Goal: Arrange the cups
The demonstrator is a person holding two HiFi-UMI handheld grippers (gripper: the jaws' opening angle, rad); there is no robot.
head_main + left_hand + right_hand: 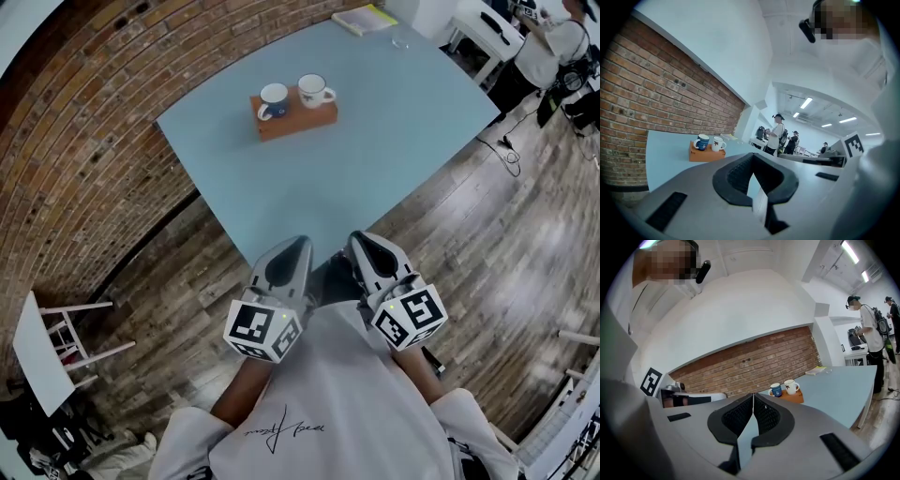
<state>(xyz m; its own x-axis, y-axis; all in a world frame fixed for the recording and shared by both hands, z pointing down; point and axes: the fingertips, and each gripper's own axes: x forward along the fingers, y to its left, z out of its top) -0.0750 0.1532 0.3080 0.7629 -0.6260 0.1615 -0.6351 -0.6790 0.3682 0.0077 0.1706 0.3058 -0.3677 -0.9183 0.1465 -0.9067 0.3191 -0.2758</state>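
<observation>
Hanging short of the block (pixel 298 123), left gripper (pixel 301 247) and right gripper (pixel 361 244) show fingers shut, empty; unopened, they could topple the cups (pixel 273 101).

Glossy ceramic cups (pixel 293 95) on a matt wooden block (pixel 294 121).

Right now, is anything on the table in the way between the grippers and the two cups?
No, nothing visible. Only bare blue table lies between the left hand-held gripper, the right hand-held gripper and the blue cup and white cup on their orange block.
</observation>
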